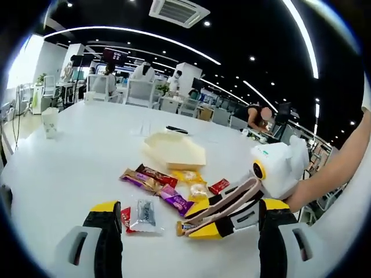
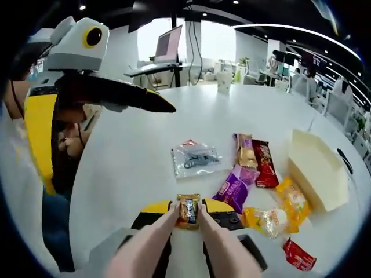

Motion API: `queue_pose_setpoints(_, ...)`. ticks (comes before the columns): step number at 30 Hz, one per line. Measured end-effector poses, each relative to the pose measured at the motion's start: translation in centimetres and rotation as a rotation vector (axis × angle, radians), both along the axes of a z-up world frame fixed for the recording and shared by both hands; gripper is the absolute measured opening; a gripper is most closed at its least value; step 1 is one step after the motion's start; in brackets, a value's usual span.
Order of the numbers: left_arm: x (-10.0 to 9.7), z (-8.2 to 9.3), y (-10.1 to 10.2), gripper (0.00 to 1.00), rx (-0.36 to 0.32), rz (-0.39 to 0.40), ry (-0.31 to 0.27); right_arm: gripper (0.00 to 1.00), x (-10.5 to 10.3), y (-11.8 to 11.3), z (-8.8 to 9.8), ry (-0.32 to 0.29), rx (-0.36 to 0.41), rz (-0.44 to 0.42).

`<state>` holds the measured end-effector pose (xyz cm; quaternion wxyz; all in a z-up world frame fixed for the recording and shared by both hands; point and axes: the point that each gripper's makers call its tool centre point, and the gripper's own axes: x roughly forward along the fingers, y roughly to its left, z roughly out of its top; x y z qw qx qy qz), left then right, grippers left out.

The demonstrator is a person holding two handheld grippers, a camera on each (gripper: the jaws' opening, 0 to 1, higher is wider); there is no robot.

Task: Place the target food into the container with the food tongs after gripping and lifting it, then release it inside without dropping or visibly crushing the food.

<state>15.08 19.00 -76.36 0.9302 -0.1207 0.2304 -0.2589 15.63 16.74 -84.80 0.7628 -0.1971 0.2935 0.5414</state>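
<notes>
The right tool (image 2: 188, 215) works a pair of pinkish tongs (image 2: 174, 243), and the tong tips are closed on a small brown-and-gold wrapped candy (image 2: 188, 209) low over the white desk (image 2: 133, 168), at the near edge of a scatter of snack packets. The cream paper container (image 2: 316, 168) sits open on the far side of the packets, well apart from the candy. In the left gripper view the left tool (image 1: 191, 223) hangs over the desk with its jaws spread and nothing between them, just above a clear silver-printed packet (image 1: 145, 215). The step in hand looks like the lift: I would keep squeeze pressure steady and light (the wrapper is slick and the piece small, so either a slack grip or a hard pinch could spoil it), raise it straight up clear of the purple packet (image 2: 232, 191), carry it over the other snacks, and open the tongs only once the candy is down inside the container walls.
</notes>
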Motion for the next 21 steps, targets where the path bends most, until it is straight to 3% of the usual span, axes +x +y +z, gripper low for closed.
queue_pose_setpoints(4, 0.0, 0.4, 0.1, 0.99, 0.008, -0.036, -0.012, 0.19, 0.3, 0.2, 0.0, 0.017, -0.025, -0.026)
queue_pose_setpoints(7, 0.5, 0.5, 1.2, 0.99, 0.013, -0.048, -0.021, 0.19, 0.8, -0.3, 0.1, 0.111, -0.011, -0.097)
queue_pose_setpoints(10, 0.6, 0.7, 1.7, 0.99, -0.009, -0.047, -0.031, 0.19, 1.0, -0.5, 0.8, 0.074, -0.020, -0.096)
queue_pose_setpoints(13, 0.2, -0.1, 1.6, 0.99, -0.017, -0.076, -0.008, 0.19, 1.1, -1.0, 1.7, 0.085, -0.006, -0.150)
queue_pose_setpoints(15, 0.0, -0.2, 1.6, 0.99, -0.011, -0.099, -0.031, 0.19, 1.0, -1.2, 2.2, 0.070, -0.006, -0.144)
queue_pose_setpoints(17, -0.1, -1.1, 1.7, 0.99, -0.019, -0.101, -0.013, 0.19, 1.2, -1.6, 2.2, 0.065, -0.017, -0.148)
queue_pose_setpoints(19, -0.1, -1.8, 1.5, 0.99, -0.037, -0.101, 0.008, 0.19, 1.9, -2.4, 2.8, 0.046, -0.013, -0.209)
queue_pose_setpoints(21, 0.0, -1.8, 1.1, 0.99, -0.041, -0.107, 0.005, 0.19, 2.8, -3.1, 3.7, 0.058, 0.043, -0.298)
